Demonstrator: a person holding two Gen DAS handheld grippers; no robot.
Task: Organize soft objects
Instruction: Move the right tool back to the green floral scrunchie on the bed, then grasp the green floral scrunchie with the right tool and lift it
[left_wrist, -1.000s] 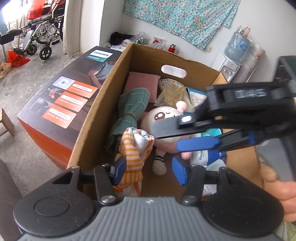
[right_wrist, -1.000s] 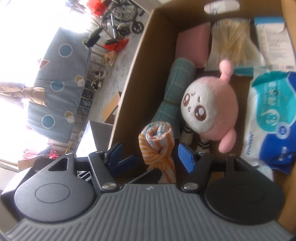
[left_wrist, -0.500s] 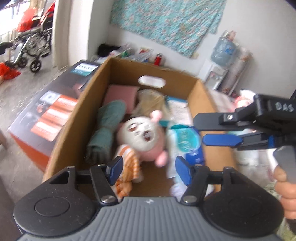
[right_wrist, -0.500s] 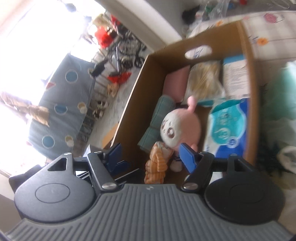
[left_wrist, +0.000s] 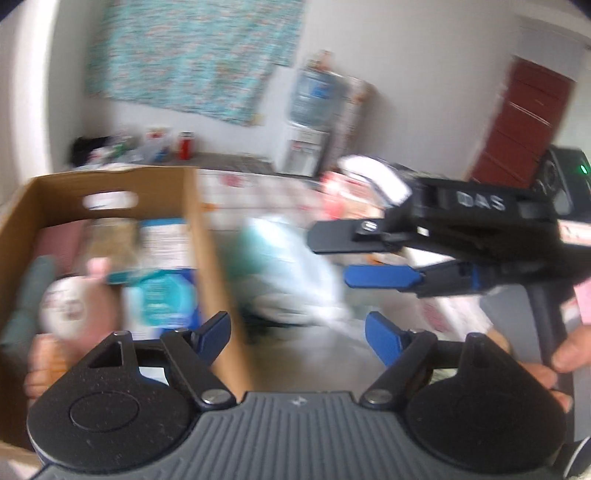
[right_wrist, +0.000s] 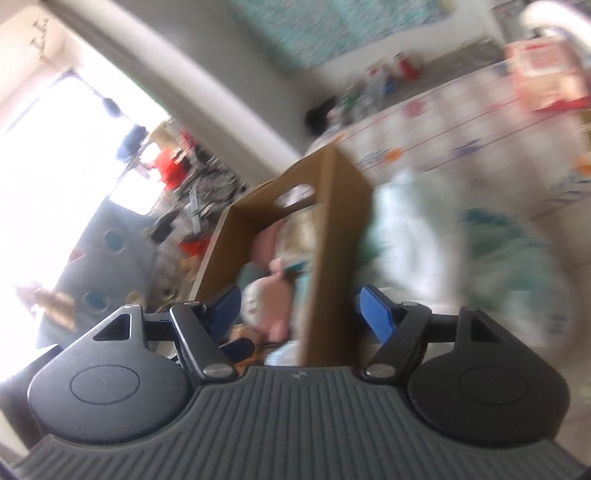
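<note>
Both claws have just been opening and hold nothing: left claw (left_wrist: 297, 334) spread over the cardboard box's (left_wrist: 207, 258) right wall, right claw (left_wrist: 364, 258) right of it. Pink plush doll (left_wrist: 70, 306) lies inside, blurred; pale bags (left_wrist: 295, 273) heap right.

Heavy motion blur in both views; only each camera's own tongs (left_wrist: 297, 334) (right_wrist: 299, 306) stay sharp. Daylight room, window (right_wrist: 70, 155) blown out white at left of right wrist view. Cardboard box (left_wrist: 199, 236) contents smeared. Fisheye bends edges, dark corner vignetting.
</note>
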